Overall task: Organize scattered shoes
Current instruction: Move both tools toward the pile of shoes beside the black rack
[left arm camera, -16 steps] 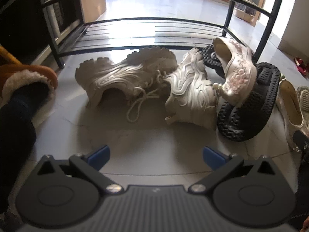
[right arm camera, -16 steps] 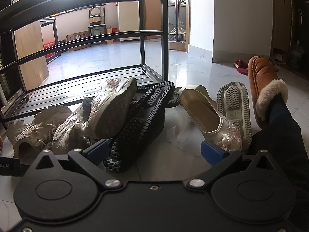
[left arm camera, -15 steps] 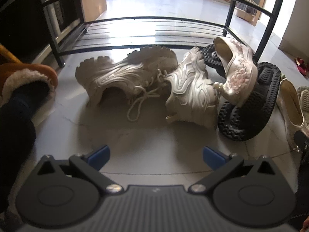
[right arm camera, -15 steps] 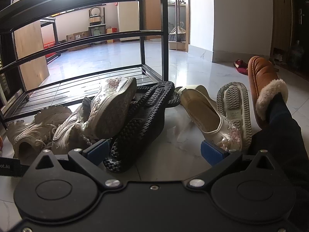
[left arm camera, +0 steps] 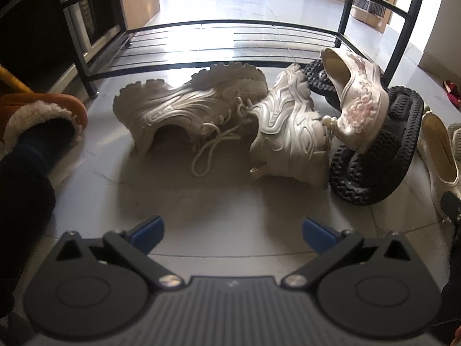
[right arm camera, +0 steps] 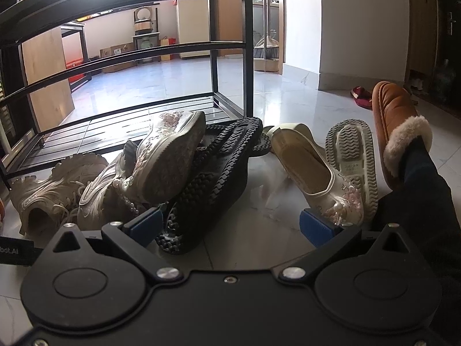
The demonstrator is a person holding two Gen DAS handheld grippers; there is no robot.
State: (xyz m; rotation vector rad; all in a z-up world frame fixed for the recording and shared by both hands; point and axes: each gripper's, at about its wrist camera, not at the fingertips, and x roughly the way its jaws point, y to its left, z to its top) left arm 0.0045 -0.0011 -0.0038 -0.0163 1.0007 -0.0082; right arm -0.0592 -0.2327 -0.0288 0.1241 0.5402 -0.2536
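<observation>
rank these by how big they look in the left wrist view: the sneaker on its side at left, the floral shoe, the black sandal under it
1. Left sneaker, the largest.
2. Black sandal, though partly hidden by the floral shoe.
3. Floral shoe, the smallest.
The last two are close; overlap makes that order unsure.

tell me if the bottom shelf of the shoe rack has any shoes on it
Empty. The bottom shelf shows only bare metal bars in both views; the sneakers and the floral shoe lie on the floor in front of it.

Both tongs [left arm camera: 232,227] [right arm camera: 230,226] are black with blue fingertip pads [left arm camera: 147,229], silver screws and round embossed discs
</observation>
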